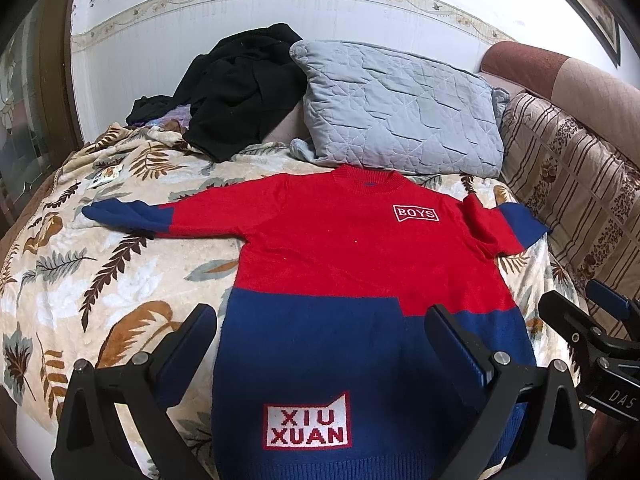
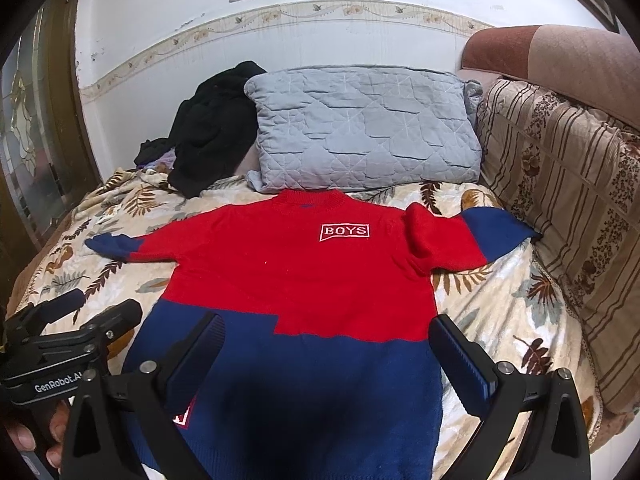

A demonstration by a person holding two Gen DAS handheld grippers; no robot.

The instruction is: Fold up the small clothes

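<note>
A small red and blue sweater lies flat, front up, on the bed, collar toward the pillow, both sleeves spread out. It reads "BOYS" on the chest and "XIU XUAN" near the hem. It also shows in the right wrist view. My left gripper is open and empty, hovering over the sweater's lower left part. My right gripper is open and empty, over the lower right part. Each gripper shows at the edge of the other's view.
A leaf-print blanket covers the bed. A grey quilted pillow and a heap of black clothes lie behind the sweater. A striped cushion lines the right side. A white wall stands behind.
</note>
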